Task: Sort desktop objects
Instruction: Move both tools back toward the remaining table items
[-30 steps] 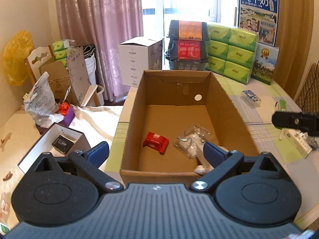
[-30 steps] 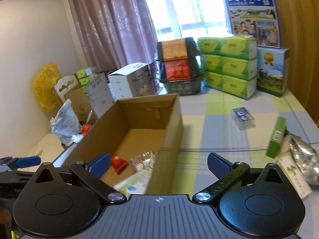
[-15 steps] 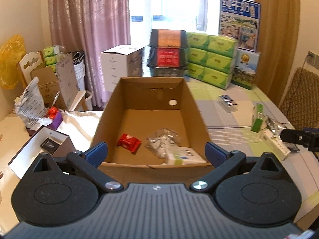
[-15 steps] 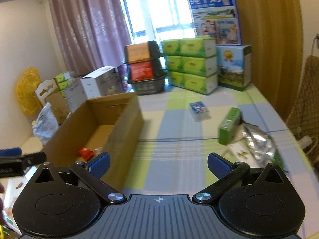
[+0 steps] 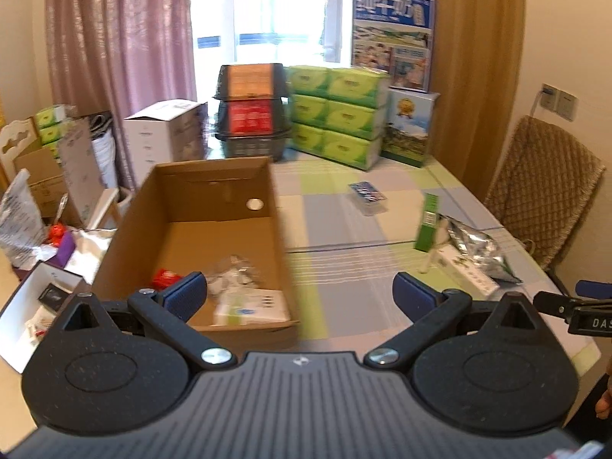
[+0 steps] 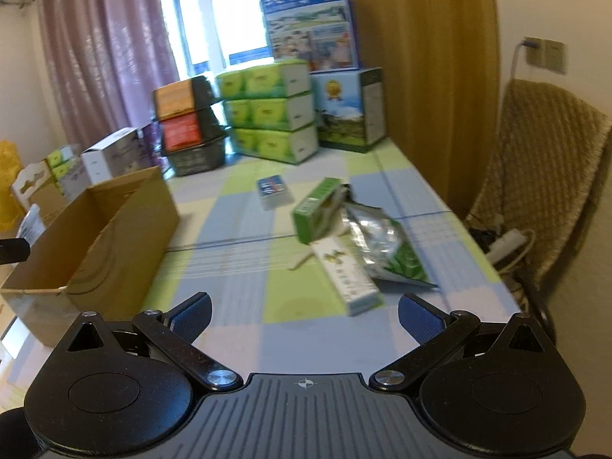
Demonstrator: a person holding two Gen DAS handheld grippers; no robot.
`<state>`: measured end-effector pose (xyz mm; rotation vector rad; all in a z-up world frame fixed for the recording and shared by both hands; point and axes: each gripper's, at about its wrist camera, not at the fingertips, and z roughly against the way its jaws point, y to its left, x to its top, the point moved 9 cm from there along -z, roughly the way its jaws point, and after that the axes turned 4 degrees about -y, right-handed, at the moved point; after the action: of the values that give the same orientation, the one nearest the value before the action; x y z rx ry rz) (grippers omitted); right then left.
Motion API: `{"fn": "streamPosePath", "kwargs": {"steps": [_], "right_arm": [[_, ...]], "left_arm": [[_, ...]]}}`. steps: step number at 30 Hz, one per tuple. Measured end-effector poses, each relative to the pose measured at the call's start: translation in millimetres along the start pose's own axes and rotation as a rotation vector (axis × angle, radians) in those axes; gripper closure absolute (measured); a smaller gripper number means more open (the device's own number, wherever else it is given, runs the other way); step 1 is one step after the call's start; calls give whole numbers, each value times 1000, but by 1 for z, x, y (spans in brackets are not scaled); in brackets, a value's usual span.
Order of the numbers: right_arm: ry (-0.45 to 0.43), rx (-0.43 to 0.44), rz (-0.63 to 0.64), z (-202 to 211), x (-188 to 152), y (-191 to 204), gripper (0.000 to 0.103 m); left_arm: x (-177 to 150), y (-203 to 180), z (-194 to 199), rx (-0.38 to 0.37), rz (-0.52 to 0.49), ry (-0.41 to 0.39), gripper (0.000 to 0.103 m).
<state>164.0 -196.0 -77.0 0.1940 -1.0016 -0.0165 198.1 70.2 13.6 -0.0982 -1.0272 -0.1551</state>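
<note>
Holding both grippers wide apart right now, you're carrying nothing in either one. Your left gripper [image 5: 300, 292] is hanging over the near edge of the table [image 5: 344, 267], with its left finger sitting in front of the box [image 5: 126, 237] and its right finger out over the checked cloth. Inside that box you're looking at a red packet [image 5: 166, 277], a clear crinkly bag [image 5: 233, 273] and a white pack [image 5: 252, 306] lying against the near wall. Your right gripper [image 6: 304, 313] is pointing down the table at what's waiting to be sorted: a long white carton [image 6: 346, 275] is lying closest to you, a silver-green pouch [image 6: 386, 244] is touching it on the right, and a green carton [image 6: 315, 208] is tilting against the far end of both. A small blue pack [image 6: 273, 189] is sitting a bit further back, apart from that pile. The box is showing up on the left of the right wrist view too, well apart from the loose stuff. Way at the back, green tissue packs [image 6: 267, 114] are stacking up by the window. It's all a bit blurry, so labels aren't readable.
</note>
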Motion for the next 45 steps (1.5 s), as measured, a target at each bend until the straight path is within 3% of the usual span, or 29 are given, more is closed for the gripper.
{"fn": "streamPosePath", "kwargs": {"steps": [9, 20, 30, 39, 45], "right_arm": [[34, -20, -16, -1, 9, -47, 2], [100, 11, 128, -35, 40, -78, 2], [181, 34, 245, -107, 41, -99, 2], [247, 67, 254, -174, 27, -116, 3], [269, 90, 255, -206, 25, -119, 4]], "left_arm": [[-4, -60, -30, -74, -17, 64, 2], [-6, -117, -92, -102, -106, 124, 2], [-19, -137, -161, -105, -145, 170, 2], [-36, -142, -221, -111, -127, 189, 2], [-43, -141, -236, -134, -95, 185, 2]]}}
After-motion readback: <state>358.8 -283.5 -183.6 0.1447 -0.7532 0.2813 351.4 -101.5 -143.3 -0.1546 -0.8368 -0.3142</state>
